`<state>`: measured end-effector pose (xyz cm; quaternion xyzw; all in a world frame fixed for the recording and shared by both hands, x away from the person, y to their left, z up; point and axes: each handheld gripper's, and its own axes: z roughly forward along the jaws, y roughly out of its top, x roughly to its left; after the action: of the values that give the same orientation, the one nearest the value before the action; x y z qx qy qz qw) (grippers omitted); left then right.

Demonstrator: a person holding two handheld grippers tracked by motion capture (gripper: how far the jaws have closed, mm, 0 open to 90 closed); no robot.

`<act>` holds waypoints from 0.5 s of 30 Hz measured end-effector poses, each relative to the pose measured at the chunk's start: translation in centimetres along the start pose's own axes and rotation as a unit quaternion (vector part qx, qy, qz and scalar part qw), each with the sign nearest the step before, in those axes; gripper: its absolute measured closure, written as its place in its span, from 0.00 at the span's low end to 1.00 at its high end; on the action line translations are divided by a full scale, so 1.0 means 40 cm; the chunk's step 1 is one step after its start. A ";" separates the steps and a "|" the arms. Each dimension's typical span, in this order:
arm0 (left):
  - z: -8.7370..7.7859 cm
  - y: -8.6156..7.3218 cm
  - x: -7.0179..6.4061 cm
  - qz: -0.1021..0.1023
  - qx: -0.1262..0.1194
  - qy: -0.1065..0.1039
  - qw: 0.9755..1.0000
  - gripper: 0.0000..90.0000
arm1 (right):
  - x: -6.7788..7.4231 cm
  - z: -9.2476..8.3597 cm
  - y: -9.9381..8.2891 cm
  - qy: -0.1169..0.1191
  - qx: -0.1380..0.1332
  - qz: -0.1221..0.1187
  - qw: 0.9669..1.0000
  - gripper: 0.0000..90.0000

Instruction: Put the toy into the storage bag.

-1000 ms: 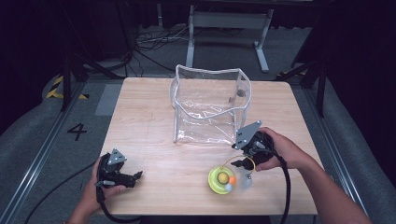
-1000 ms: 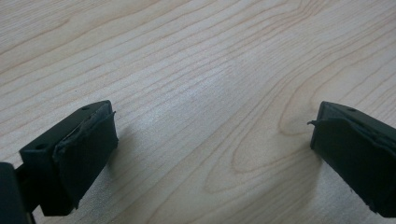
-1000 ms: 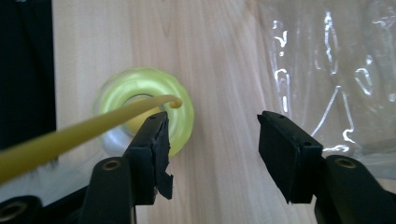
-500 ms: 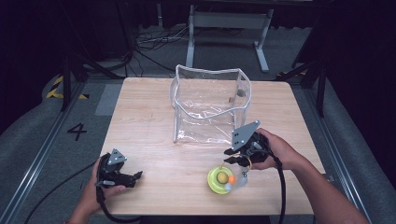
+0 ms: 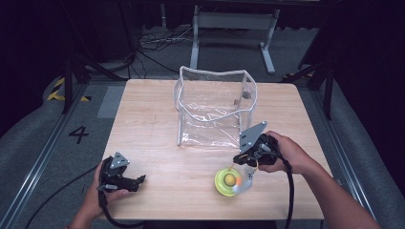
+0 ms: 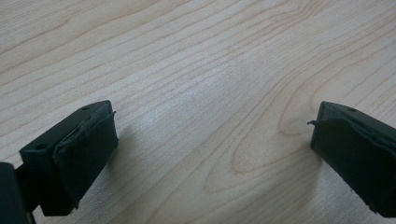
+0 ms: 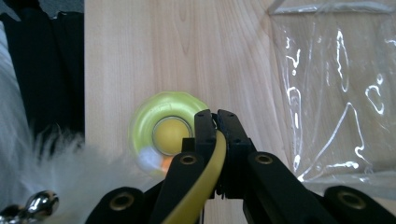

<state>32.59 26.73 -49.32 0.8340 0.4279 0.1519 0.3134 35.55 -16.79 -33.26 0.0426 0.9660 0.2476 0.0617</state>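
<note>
Toy [image 5: 230, 181]: a yellow-green disc with a yellow ball at its centre, a yellow strap and a white feather tuft, lying flat near the front edge of the table [image 5: 157, 119], right of middle and well apart from the clear bag [image 5: 215, 107]. Its long axis runs from the disc to the feathers and strap, towards your right gripper [image 5: 246, 160]; in the high view the feathers trail to the disc's lower right. Your right gripper's jaws have just been closing and now stand together, clamped on the yellow strap [image 7: 210, 177], which passes up between them. The right gripper view gives what the high view cannot: the strap pinched between the pads, the disc [image 7: 166, 128] just beyond the tips, the feathers [image 7: 70, 182] blurred at lower left, a small metal bell [image 7: 39, 203] at the bottom corner, and the bag's creased wall [image 7: 336, 93] on the right. The high view alone places the bag upright at mid-table with its mouth open. Your right hand [image 5: 286, 152] grips from the side, the gripper pointing left and slightly down at the toy. Your left gripper [image 5: 138, 180] rests low at the front left, level, pointing right; the left gripper view shows its pads [image 6: 88, 149] wide apart over bare wood.
</note>
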 end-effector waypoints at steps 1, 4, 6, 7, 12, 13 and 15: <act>0.000 0.000 0.000 0.001 0.000 0.000 1.000 0.01 | -0.001 -0.002 -0.002 -0.002 0.000 0.003 1.000 0.98; 0.000 0.000 0.000 0.001 0.000 0.000 1.000 0.01 | -0.007 -0.014 -0.013 -0.012 0.007 0.015 1.000 0.98; 0.000 0.000 0.000 0.001 0.000 0.000 1.000 0.01 | -0.012 -0.024 -0.023 -0.021 0.011 0.026 0.999 0.98; 0.000 0.000 0.000 0.001 0.000 0.000 1.000 0.01 | -0.014 -0.030 -0.028 -0.022 0.014 0.030 0.999 0.98; 0.000 0.000 0.000 0.001 0.000 0.000 1.000 0.01 | -0.023 -0.066 -0.054 -0.034 0.014 0.048 0.998 0.98; 0.000 0.000 0.000 0.000 0.000 0.000 1.000 0.01 | -0.025 -0.074 -0.059 -0.036 0.013 0.052 0.998 0.98; 0.000 0.000 0.000 0.001 0.000 0.000 1.000 0.01 | -0.026 -0.090 -0.069 -0.044 0.014 0.057 0.997 0.98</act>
<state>32.60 26.74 -49.32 0.8345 0.4271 0.1524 0.3131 35.94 -21.01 -31.35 0.1095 0.9617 0.2348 0.0893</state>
